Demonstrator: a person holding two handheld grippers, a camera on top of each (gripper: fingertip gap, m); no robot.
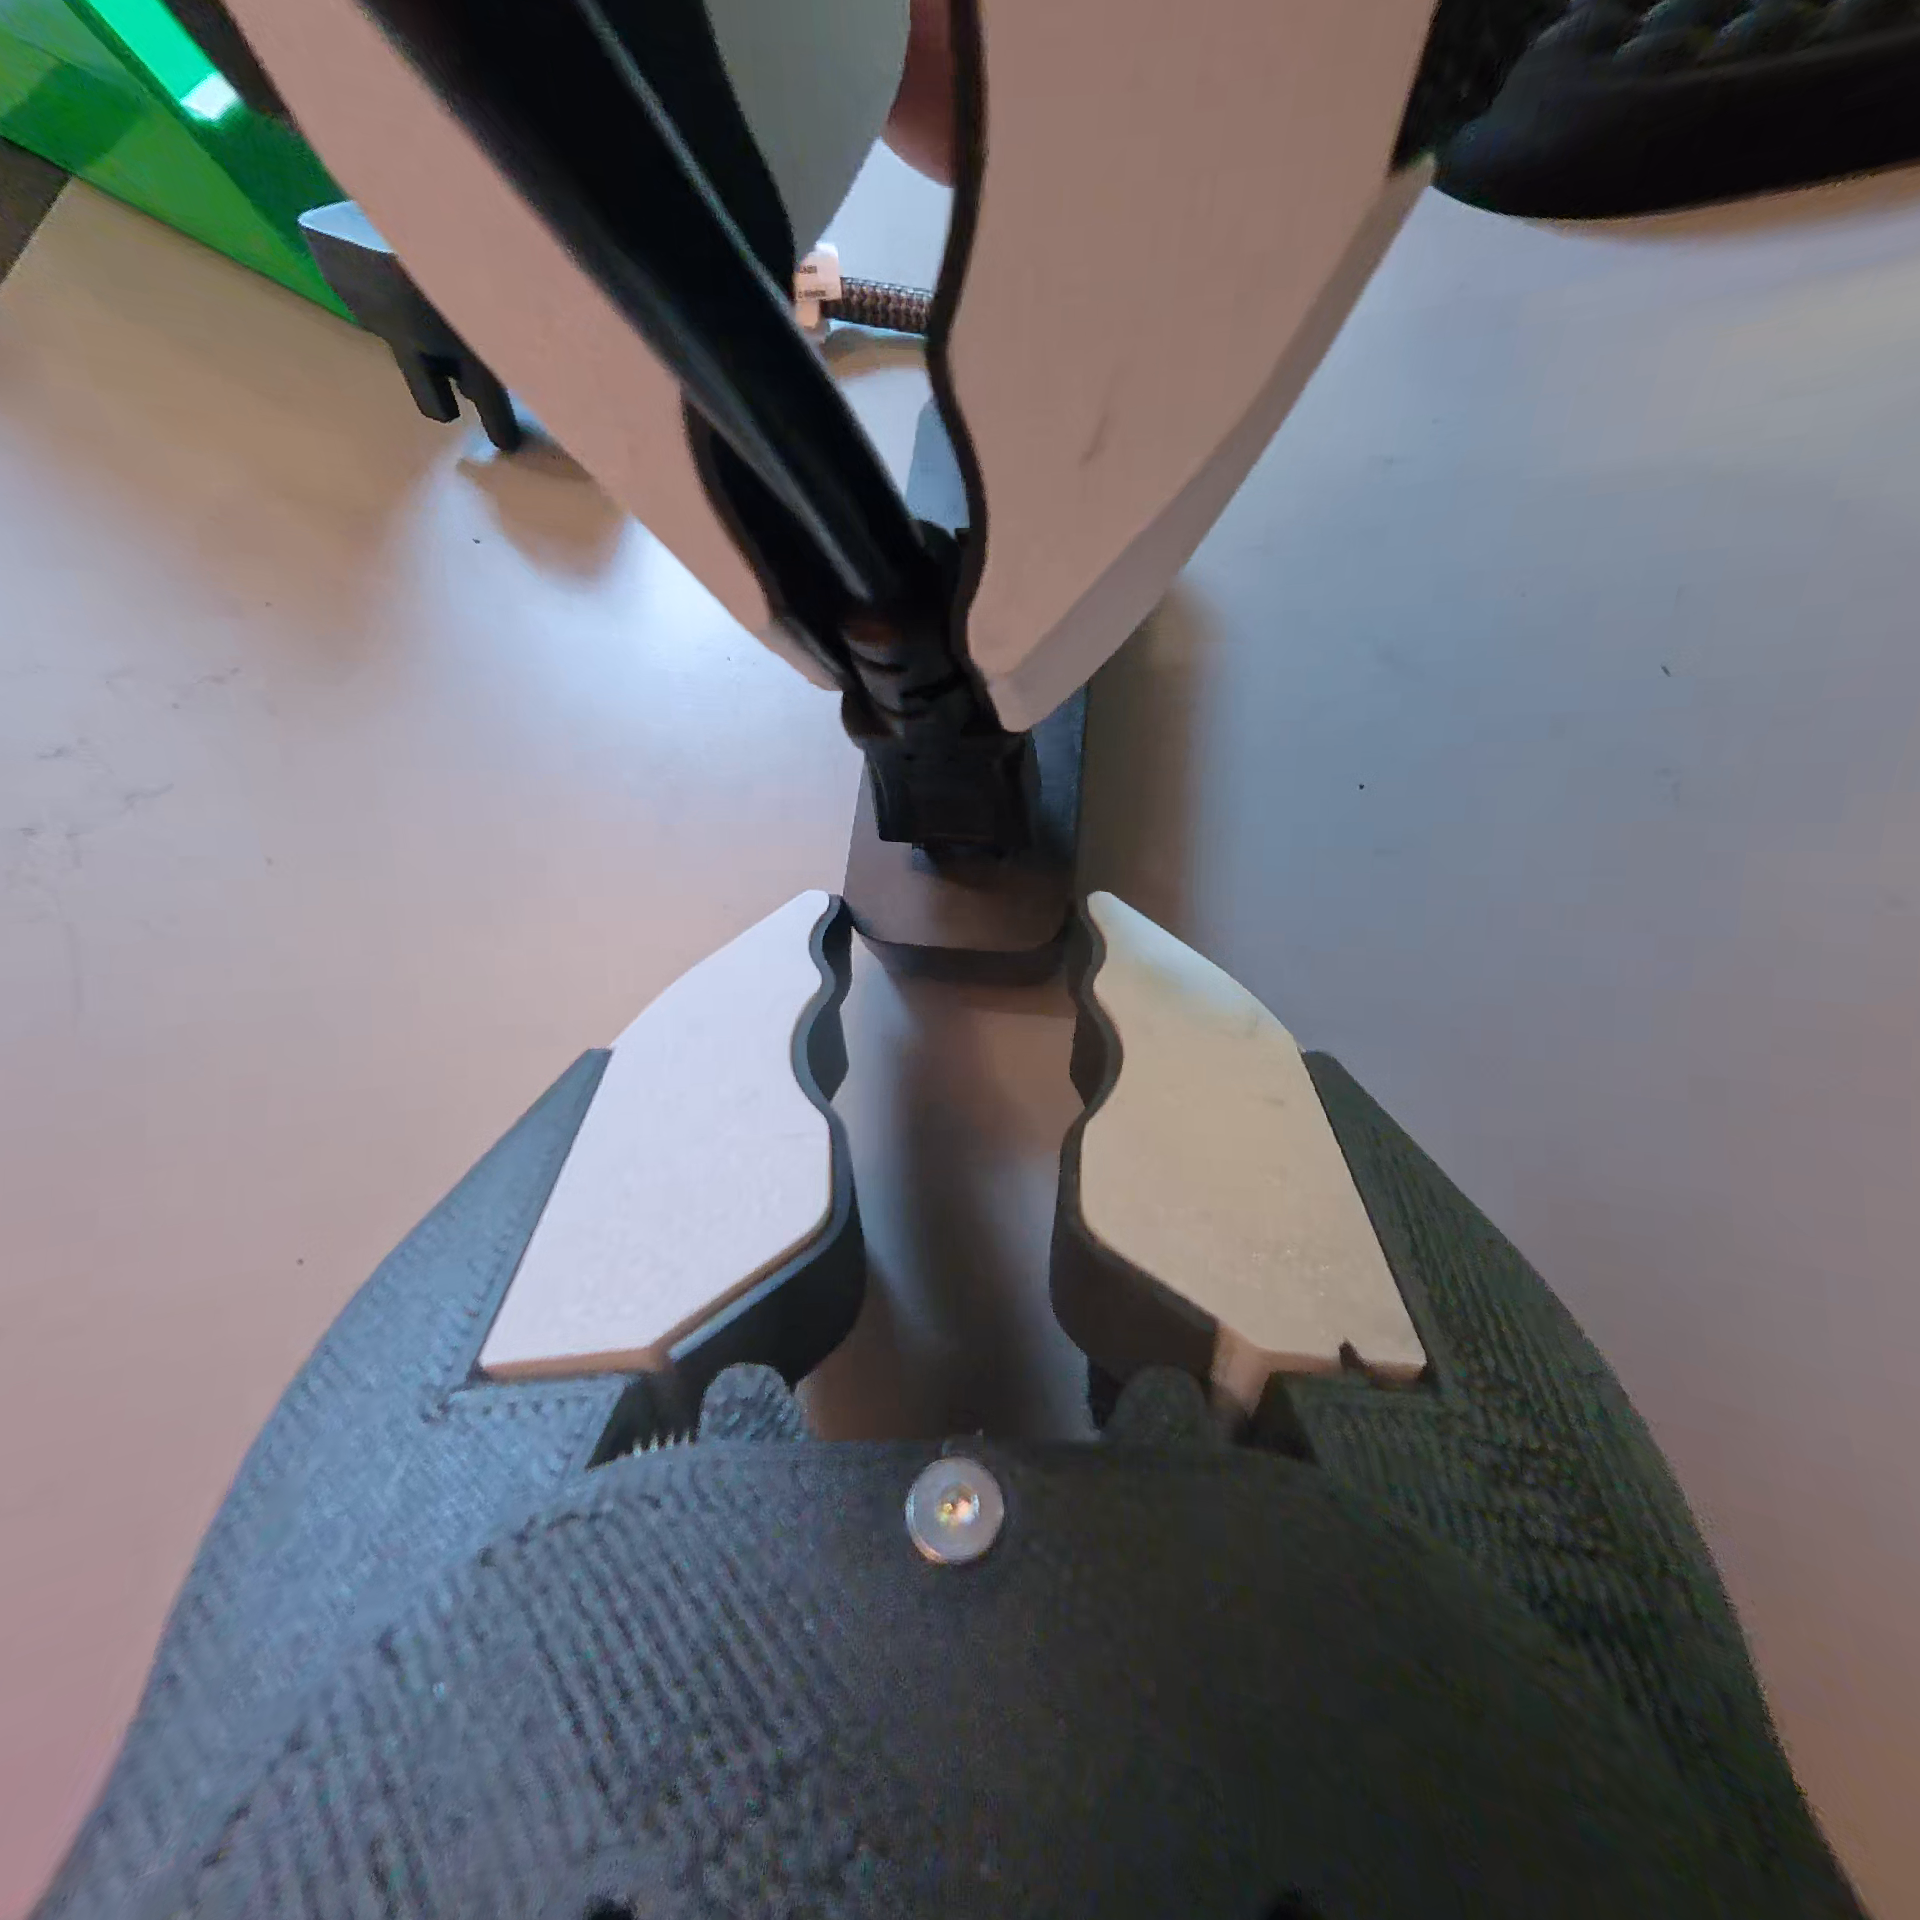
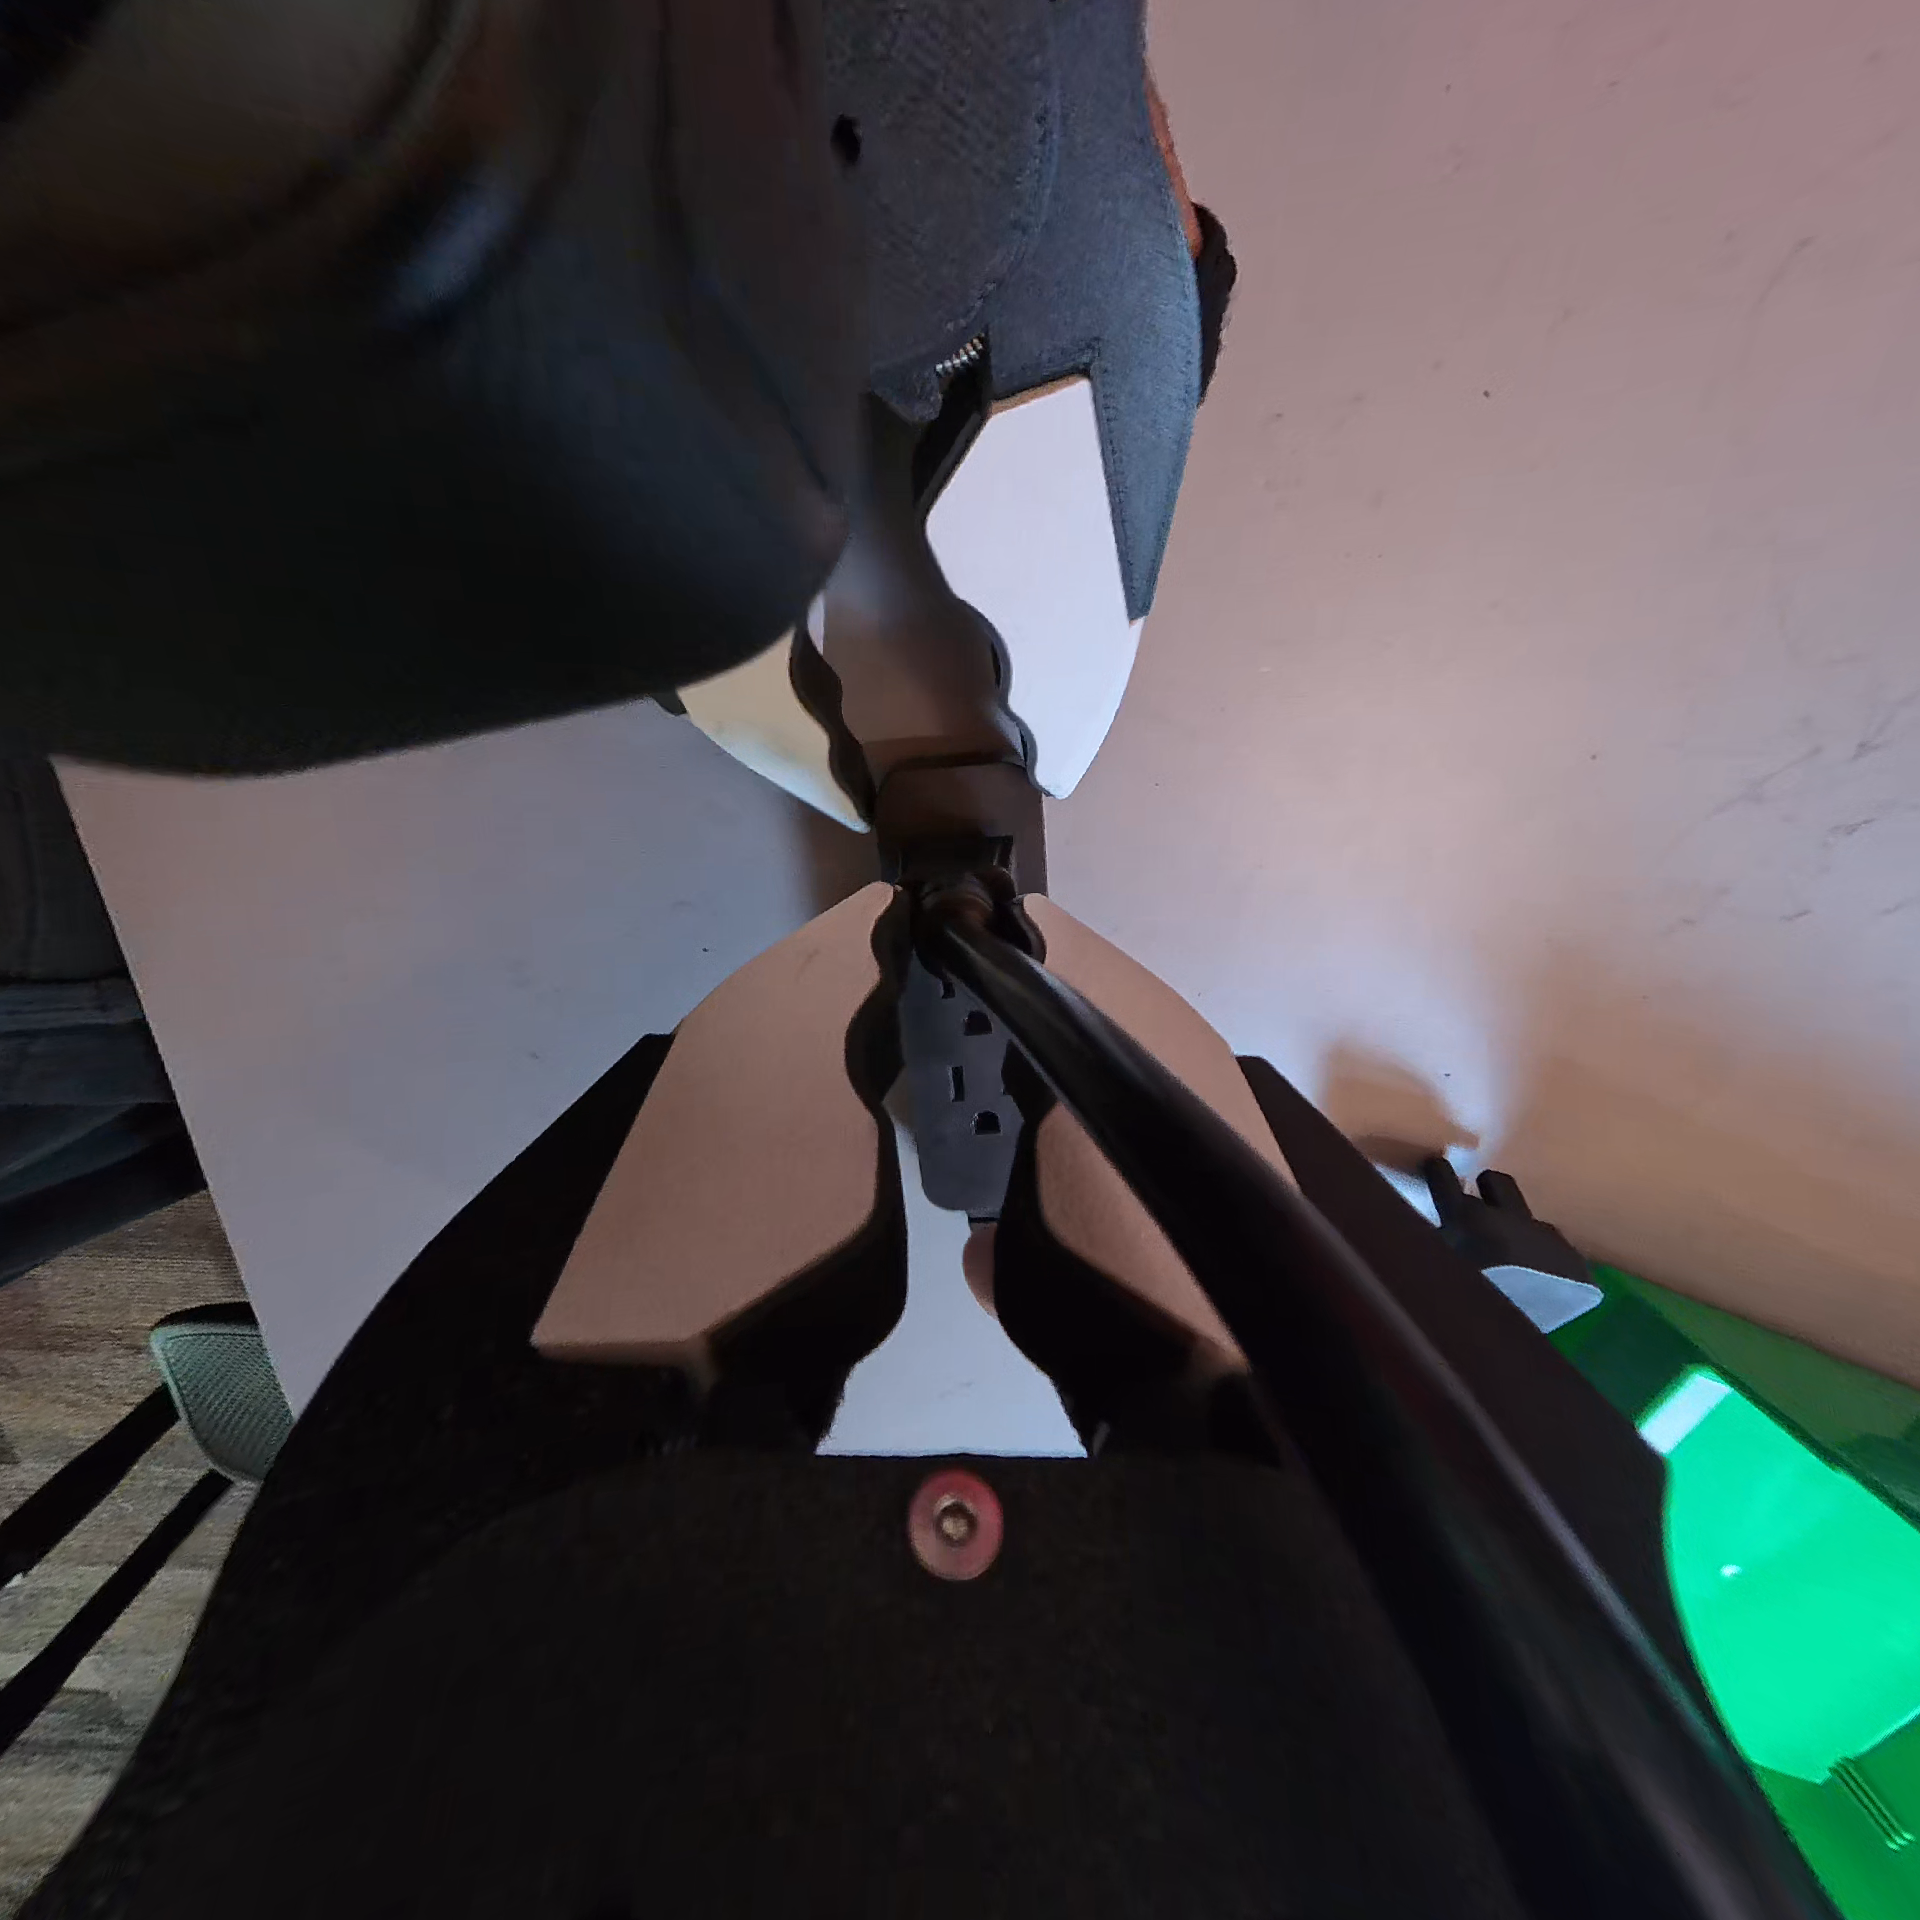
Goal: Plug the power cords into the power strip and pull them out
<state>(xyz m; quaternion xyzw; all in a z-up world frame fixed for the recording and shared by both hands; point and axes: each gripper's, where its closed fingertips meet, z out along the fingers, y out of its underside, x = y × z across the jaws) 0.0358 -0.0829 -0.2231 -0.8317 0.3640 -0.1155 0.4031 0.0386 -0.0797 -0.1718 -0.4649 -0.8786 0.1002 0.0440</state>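
Evidently mid-plugging: right hand-held gripper (image 2: 951, 904) clamps plug (image 1: 940, 774) over strip (image 2: 961, 1101); left hand-held gripper (image 1: 961, 925) grips strip's end. Next: press straight down.

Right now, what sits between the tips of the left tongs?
The near end of the black power strip: the left tongs straddle it, fingertips at either side. Just beyond, the right tongs clamp the plug. Left wrist view shows it.
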